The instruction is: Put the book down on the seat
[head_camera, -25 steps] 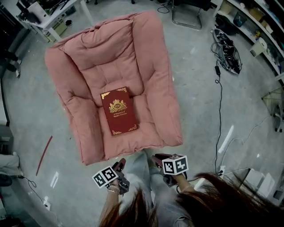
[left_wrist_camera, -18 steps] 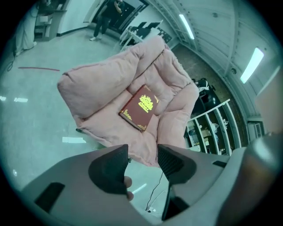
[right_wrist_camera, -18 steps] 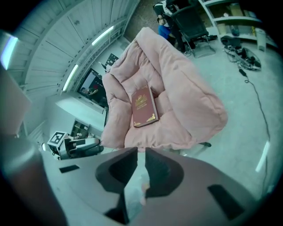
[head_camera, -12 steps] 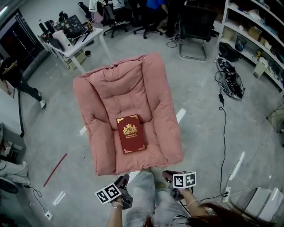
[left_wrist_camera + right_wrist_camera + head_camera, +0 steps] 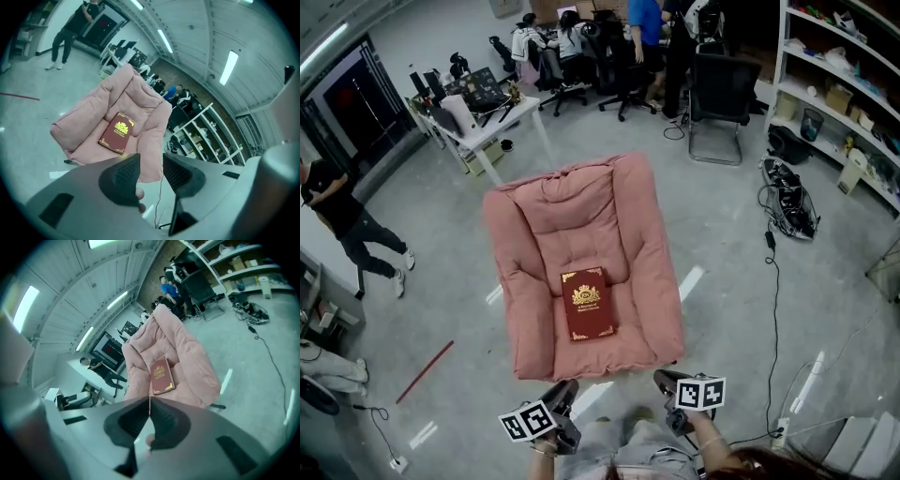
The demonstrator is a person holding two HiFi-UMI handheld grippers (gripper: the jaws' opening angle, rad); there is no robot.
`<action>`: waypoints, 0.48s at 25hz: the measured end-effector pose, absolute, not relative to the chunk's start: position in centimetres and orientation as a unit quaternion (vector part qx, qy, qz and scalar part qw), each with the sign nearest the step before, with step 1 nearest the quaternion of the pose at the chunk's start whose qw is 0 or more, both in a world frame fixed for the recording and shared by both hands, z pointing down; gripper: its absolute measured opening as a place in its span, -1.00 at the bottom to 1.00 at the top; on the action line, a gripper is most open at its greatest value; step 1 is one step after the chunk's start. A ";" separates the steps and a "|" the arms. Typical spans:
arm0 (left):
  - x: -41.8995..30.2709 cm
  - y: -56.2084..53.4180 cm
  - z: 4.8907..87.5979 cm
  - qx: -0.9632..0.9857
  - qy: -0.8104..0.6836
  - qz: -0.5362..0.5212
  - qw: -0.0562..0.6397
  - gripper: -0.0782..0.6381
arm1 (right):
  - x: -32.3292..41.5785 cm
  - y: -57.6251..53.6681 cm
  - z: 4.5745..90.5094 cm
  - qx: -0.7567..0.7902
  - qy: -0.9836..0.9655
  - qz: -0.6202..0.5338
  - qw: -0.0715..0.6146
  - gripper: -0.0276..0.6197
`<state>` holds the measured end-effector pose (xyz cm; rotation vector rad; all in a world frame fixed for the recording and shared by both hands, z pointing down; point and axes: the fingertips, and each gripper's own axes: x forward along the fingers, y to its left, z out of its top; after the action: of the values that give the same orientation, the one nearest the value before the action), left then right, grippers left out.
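Left claw (image 5: 151, 165), lately closing, gapes empty; right claw (image 5: 149, 408) closed; book (image 5: 588, 303) on seat (image 5: 592, 354).

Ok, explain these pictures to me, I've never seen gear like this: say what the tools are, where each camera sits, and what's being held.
No robot here: a person holds a two-jaw gripper in each hand. The overhead picture comes from a camera on the person's head; the other two come from cameras riding on each gripper. The left gripper has its jaws apart with nothing between them; they have just been closing. The right gripper is shut and empty. A red book with gold print lies flat on the seat of a pink armchair, apart from both grippers.
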<state>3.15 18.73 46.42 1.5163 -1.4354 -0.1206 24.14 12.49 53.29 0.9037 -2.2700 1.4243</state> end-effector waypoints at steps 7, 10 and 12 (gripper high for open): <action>2.0 20.2 41.5 0.639 -0.618 -0.052 0.455 -0.73 | 23.3 11.4 47.8 0.334 -0.816 0.463 0.093 -0.86; 1.5 21.0 39.2 0.662 -0.613 -0.053 0.428 -0.73 | 22.4 11.8 45.6 0.335 -0.830 0.437 0.084 -0.86; 1.4 21.7 37.3 0.675 -0.609 -0.053 0.414 -0.74 | 21.6 12.2 43.6 0.336 -0.838 0.423 0.075 -0.86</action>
<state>1.36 21.68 37.29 1.6957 -1.5306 -0.1333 21.62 12.15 43.65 1.0091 -2.5137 1.2690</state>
